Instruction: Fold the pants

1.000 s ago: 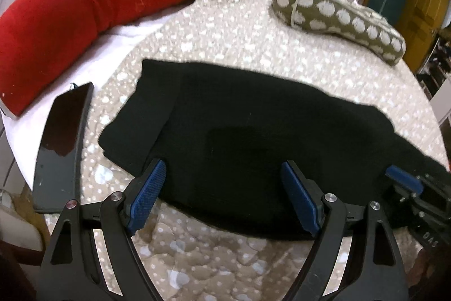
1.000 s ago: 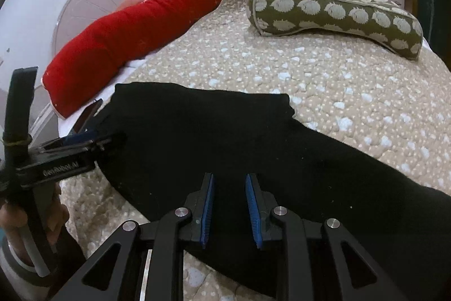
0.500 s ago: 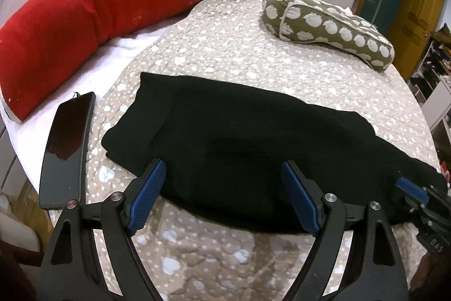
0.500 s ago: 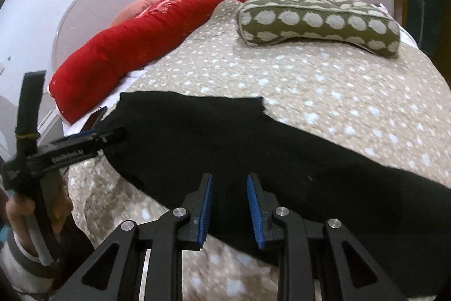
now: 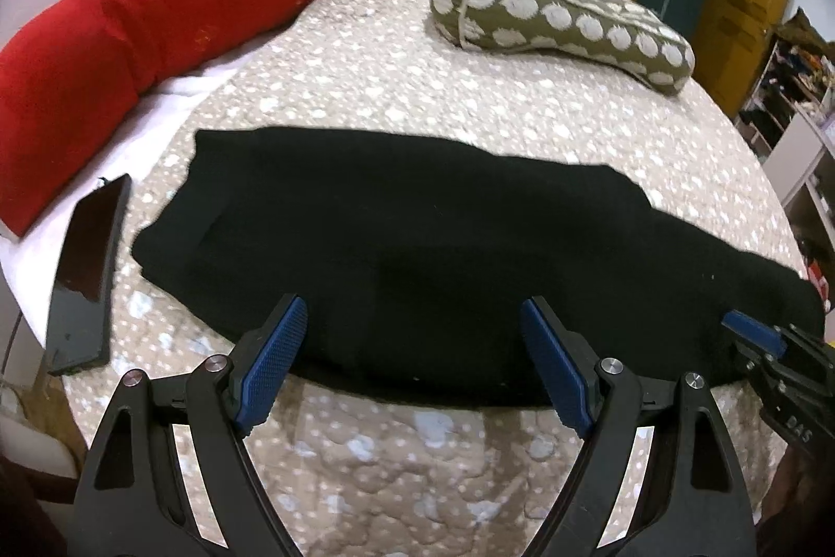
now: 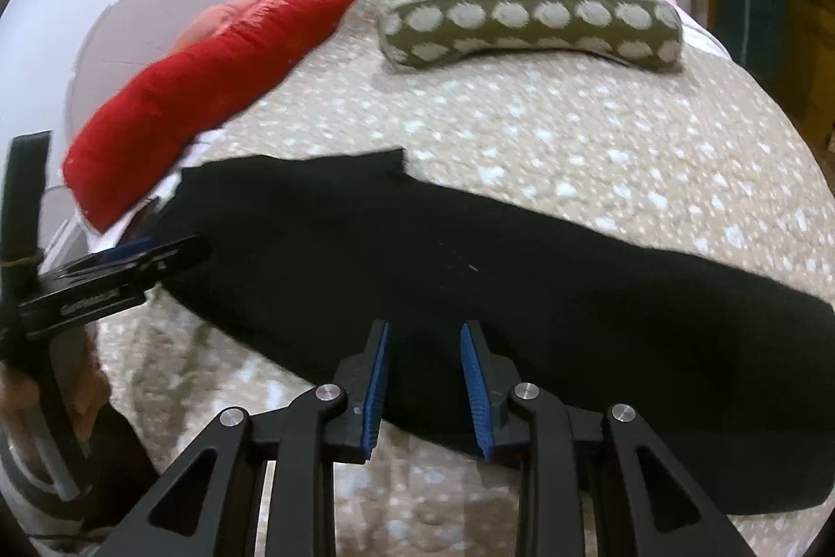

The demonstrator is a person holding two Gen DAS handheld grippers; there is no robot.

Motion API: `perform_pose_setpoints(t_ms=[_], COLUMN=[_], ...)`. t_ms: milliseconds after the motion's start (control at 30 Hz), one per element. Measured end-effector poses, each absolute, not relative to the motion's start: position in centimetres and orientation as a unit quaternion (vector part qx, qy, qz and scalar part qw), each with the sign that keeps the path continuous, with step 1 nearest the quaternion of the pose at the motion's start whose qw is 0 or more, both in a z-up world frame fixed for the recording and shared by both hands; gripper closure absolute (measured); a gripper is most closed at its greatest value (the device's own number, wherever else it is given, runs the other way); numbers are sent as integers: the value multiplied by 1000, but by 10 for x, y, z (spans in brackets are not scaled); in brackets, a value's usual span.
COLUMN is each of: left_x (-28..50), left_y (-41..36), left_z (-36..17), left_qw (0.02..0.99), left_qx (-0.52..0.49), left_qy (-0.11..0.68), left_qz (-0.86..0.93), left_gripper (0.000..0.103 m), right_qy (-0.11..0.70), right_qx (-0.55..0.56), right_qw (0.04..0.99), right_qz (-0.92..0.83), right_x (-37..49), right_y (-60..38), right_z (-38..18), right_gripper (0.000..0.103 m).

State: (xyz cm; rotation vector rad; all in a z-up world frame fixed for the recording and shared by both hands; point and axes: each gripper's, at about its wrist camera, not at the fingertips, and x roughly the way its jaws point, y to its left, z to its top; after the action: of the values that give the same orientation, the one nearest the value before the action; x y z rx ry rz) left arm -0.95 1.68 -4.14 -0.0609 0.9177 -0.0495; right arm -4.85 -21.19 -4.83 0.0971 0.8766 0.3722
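Observation:
Black pants lie flat in a long band across the spotted beige quilt. My left gripper hangs wide open over their near edge, with nothing between its pads. My right gripper hovers at the near edge of the pants farther to the right. Its jaws stand a small gap apart and are opening, and no cloth is pinched between them. Each gripper shows in the other's view: the right gripper at the far right, the left gripper at the left, held by a hand.
A long red bolster curves along the far left of the bed. A green pillow with white spots lies at the back. A flat black slab like a phone rests near the left edge. Shelves and a yellow door stand at the right.
Both grippers have drawn back toward the near edge of the bed, so more quilt shows under them. The right jaws stand slightly wider. The pants have not moved.

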Motion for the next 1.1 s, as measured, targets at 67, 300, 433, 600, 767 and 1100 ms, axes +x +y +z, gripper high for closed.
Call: perform_pose_setpoints(t_ms=[67,300,433,600,767,1100], left_x=[-8,-9,-11,-13,-12,-10], left_y=[13,8,-1,-22,-45,-119], left_z=[-47,-42,-34,-28,-30,-45], left_qw=[893,896,899,901,896,873], left_qx=[-24,-22,-19,-8,6,64], left_qy=[448,444,435,430,436,457], left_qz=[-23,-25,-37,-60,-84,-158], left_gripper=[19,19,19,19,19,19], right_qy=[420,414,405,401,407,408], right_qx=[53,57,50,56,67,103], right_qw=[888,891,899,906,907,906], right_qz=[180,180,157,123,86,46], right_x=[-47,-54,-65,-81,-88,-93], right_y=[-213,-220,-240,-276,-309,-363], right_z=[-54,-42,-31,-24,-33,-43], right_gripper=[77,76,76,76,75,75])
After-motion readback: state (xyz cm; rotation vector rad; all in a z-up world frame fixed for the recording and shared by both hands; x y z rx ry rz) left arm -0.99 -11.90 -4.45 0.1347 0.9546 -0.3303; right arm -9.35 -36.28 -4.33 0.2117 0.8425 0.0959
